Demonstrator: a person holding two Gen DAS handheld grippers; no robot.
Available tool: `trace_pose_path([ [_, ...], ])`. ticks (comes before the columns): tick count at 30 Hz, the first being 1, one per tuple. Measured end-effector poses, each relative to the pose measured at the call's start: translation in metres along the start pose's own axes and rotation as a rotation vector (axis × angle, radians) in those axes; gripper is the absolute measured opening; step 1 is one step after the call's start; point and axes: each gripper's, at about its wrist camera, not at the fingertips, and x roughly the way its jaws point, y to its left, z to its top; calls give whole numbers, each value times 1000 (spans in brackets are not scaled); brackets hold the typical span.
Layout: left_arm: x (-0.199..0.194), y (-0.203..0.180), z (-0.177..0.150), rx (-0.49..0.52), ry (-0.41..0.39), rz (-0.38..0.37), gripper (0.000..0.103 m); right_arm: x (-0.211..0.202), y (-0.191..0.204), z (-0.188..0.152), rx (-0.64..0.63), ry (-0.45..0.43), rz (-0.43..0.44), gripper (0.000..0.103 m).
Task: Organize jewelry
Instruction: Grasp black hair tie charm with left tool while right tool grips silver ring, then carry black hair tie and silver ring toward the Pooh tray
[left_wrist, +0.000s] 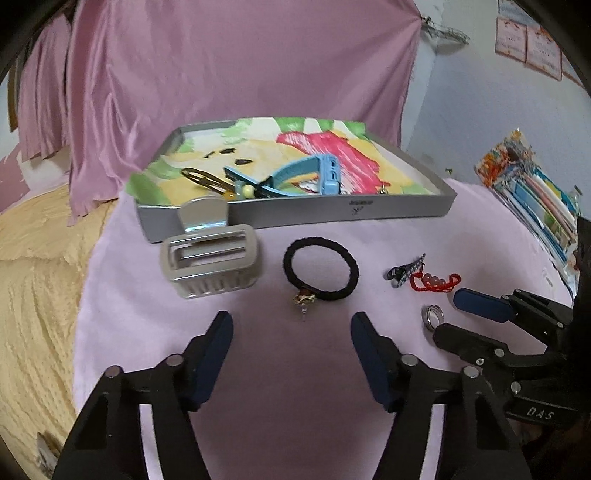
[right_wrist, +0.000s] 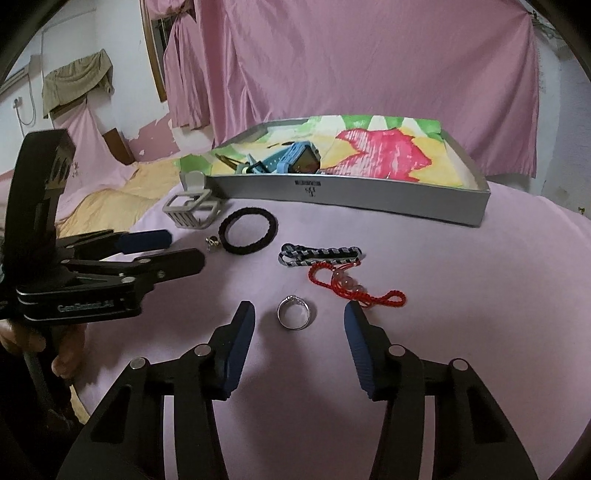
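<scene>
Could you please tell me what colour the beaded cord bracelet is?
Red cord bracelet with pale pink beads, clearest in the right wrist view.

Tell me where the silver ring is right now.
The silver ring lies on the pink cloth, centred between the open right tool fingers, just left of the red cord bracelet.

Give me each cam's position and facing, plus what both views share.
Left wrist: sits behind the open left gripper, facing the black hair tie and tray; right gripper shows at right.
Right wrist: sits behind the open right gripper, facing the silver ring; left gripper shows at left.
Shared: tray, hair tie, ring, red cord.
</scene>
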Motion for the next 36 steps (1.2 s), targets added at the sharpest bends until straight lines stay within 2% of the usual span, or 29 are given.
trace_pose_path([
  [1,3,-1,1,1,9,-6,53,1,1,0,-4,3,-1,42],
  [4,6,0,4,-6,16,-21,47,4,2,2,-13,20,-3,33],
  [8,9,-1,8,-2,26,-27,43,7,4,4,-24,21,0,29],
  [17,17,-10,15,39,38,17,28,8,4,4,-31,22,15,27],
  [22,18,-13,14,51,40,28,15,8,5,5,-42,25,11,27],
  [23,17,-13,13,51,40,22,14,9,5,5,-46,25,10,20],
  [24,17,-13,13,50,40,16,14,9,5,5,-47,25,9,18],
  [36,7,-15,5,22,13,-45,14,5,-5,3,16,-7,89,18],
])
